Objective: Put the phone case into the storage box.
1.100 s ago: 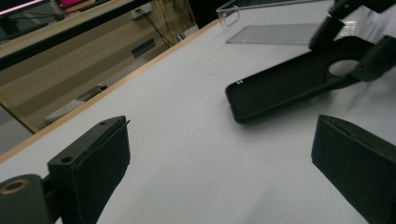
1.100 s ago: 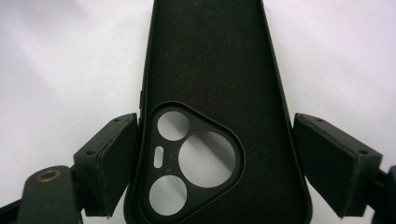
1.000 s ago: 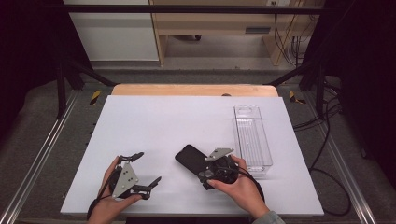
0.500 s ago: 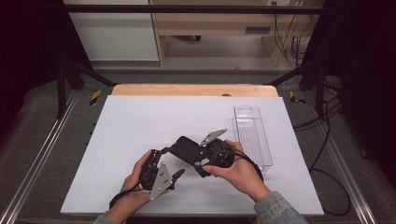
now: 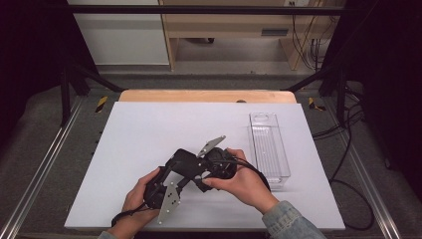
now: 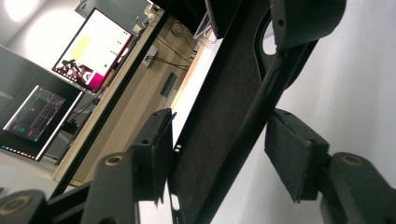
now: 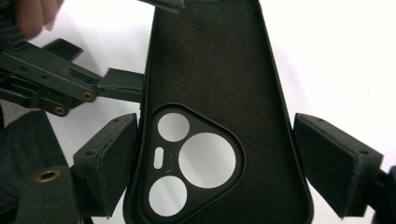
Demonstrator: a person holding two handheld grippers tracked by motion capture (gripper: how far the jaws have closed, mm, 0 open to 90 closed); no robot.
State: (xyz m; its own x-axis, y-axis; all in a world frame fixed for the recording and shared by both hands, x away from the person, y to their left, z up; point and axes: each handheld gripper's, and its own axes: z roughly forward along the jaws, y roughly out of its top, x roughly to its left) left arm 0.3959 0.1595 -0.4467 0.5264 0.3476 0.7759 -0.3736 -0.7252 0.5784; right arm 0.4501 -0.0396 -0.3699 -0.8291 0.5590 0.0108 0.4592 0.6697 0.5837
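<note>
— Phone case, then: who had it at that point?

— My right gripper [image 7: 215,158] did. Its jaws stood wide, spanning the full width of the black, soft-lined phone case with the three-cornered camera cut-out [image 7: 210,60], and both pads bore on its long edges just beside that cut-out.

— And your other tool?

— My left gripper [image 6: 217,154] had just been closing, with the case edge-on between its jaws. It stood about half open. One pad was right up against the case, while the far pad [image 6: 289,158] was a little apart from it, so I would not call that a grip.

— Where was the case itself?

— It was between my two hands, lifted off the white table [image 5: 149,124] near its front edge, with the narrow clear plastic tray [image 5: 268,149] standing apart to the right.

— Which step was that?

— I took it for the second hold, getting both tools onto the case. The next move, as I judged it, called for closing the left jaws fully on the thin rim without twisting it. Only then could the right jaws let go or both carry it on.
</note>
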